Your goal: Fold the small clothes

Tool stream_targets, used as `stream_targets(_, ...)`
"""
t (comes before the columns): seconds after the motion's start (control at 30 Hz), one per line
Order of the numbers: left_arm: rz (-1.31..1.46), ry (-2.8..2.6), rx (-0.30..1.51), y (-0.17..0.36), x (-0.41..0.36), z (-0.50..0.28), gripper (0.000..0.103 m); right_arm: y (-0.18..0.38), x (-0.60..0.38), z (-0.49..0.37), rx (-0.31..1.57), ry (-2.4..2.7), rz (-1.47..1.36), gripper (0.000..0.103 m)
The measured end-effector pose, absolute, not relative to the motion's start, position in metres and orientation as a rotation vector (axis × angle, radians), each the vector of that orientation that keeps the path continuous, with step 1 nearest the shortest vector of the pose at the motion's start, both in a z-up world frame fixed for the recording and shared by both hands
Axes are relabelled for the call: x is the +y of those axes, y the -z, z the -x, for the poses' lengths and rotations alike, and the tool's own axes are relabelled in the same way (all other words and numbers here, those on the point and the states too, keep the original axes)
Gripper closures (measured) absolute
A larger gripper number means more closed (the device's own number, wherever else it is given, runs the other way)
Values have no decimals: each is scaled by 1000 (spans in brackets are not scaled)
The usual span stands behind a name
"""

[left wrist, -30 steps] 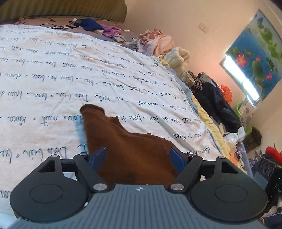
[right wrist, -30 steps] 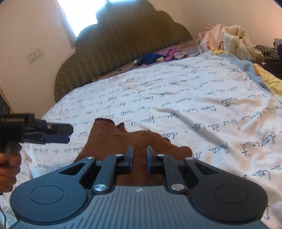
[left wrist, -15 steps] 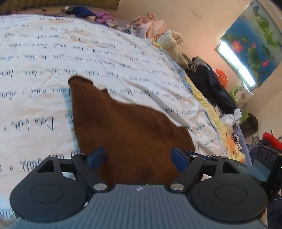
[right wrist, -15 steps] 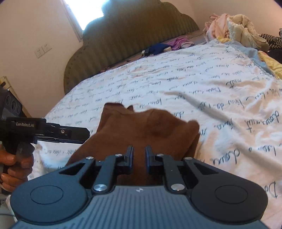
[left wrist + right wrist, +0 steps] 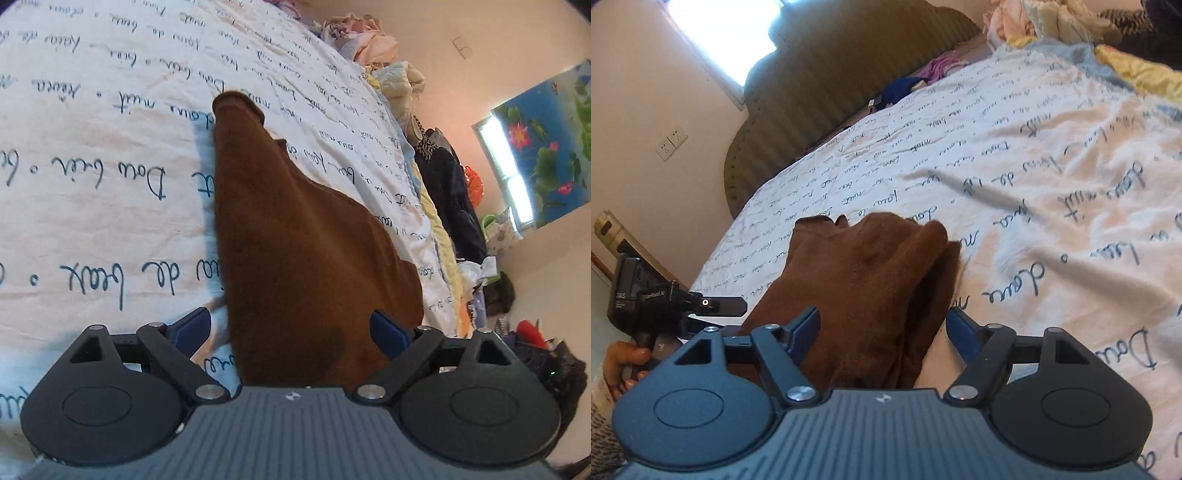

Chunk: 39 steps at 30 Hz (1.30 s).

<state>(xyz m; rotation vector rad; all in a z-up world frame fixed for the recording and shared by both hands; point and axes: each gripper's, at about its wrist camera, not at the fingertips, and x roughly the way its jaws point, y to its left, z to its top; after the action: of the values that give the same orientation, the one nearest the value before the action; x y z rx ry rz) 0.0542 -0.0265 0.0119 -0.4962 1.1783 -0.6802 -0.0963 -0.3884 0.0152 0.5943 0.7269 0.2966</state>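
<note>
Brown garment (image 5: 306,251) lies on script-printed bedsheet (image 5: 92,122), doubled over itself, narrow end toward 11 o'clock in left wrist view. Left gripper (image 5: 291,326) jaws wide and opening, cloth between blue pads, pads not pressing. Right gripper (image 5: 882,328) jaws opening, wide; folded brown cloth between them, not pinched. Hand (image 5: 622,363) at 9 o'clock in right view grips left tool's handle. Clothes heap (image 5: 373,40) at 1 o'clock, bed edge.

Window glare, fisheye-warped edges
</note>
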Motion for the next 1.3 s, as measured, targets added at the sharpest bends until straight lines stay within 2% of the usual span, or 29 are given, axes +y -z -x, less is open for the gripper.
stream_targets(0.1,498,681,1193,-4,-35,-55,9,0,-390,88,761,-312,-646,27)
stream_targets(0.17,511,693,1197,-2,-40,-57,3,9,-392,83,786,-306,-682,27)
stream_targets(0.3,541,707,1221,1,-51,-59,2,19,-390,75,796,-379,-773,28)
stream_targets(0.33,526,705,1219,1,-54,-59,4,18,-386,73,799,-393,-766,28)
stream_targets(0.4,460,674,1213,-3,-61,-55,15,15,-377,70,802,-403,-742,30)
stream_targets(0.43,414,651,1209,-6,-65,-53,26,14,-373,68,812,-394,-721,37)
stream_targets(0.47,372,634,1201,-9,-67,-51,34,13,-370,66,819,-384,-697,44)
stream_targets(0.57,317,603,1183,-13,-67,-47,47,12,-365,62,824,-383,-675,48)
stream_targets(0.67,275,588,1156,-16,-70,-44,54,11,-362,62,820,-366,-654,57)
stream_targets(0.93,147,563,1083,-27,-85,-29,60,0,-351,64,818,-324,-577,65)
stream_targets(1.3,62,537,1012,-30,-95,-16,62,-17,-327,66,818,-249,-412,68)
